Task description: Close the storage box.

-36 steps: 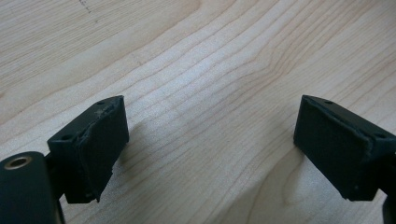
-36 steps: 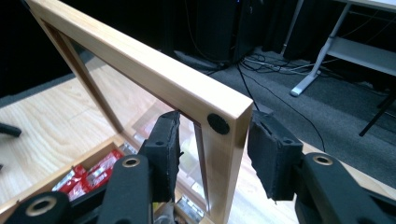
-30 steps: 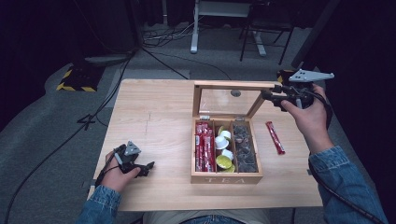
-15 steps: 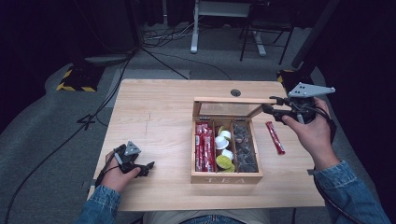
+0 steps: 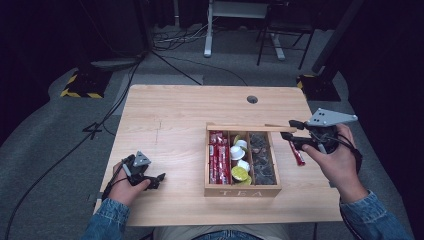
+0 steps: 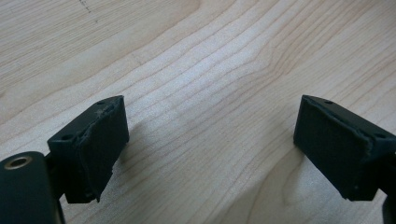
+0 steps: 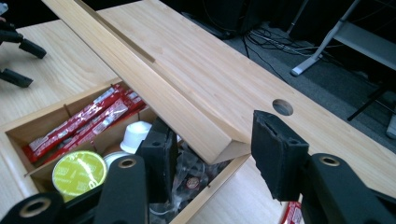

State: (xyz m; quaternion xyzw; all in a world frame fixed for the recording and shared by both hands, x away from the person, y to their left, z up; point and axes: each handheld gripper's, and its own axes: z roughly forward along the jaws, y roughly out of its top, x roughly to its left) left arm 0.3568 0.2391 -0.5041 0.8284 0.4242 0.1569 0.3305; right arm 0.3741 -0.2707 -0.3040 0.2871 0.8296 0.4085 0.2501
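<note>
The far wall of the tea box (image 5: pixel 242 187) is hidden in the high view behind its lid (image 5: pixel 250 128), which shows there as little more than a thin pale strip, edge-on. The dark packets in the right-hand compartment (image 5: pixel 262 159) are hard to make out. The box is light wood with "TEA" lettered on its near wall, and sits toward the right half of the desk (image 5: pixel 170 115), close to the near edge. It has three compartments: red sachets (image 5: pixel 218 157) on the left, round capsules (image 5: pixel 239 159) — white and yellow-green — in the middle.

The right gripper (image 5: pixel 294 134) is at the lid's right end; its jaws have just been opening and stand apart. The right gripper view shows the lid's corner (image 7: pixel 219 149) between them, neither pad pressing on it, and the lid tilted over the open box. A loose red sachet (image 5: pixel 296 153) lies on the desk just right of the box.

The left gripper (image 5: pixel 157 179) rests near the desk's near left corner; its own view shows its pads (image 6: pixel 100 144) spread over bare wood.
</note>
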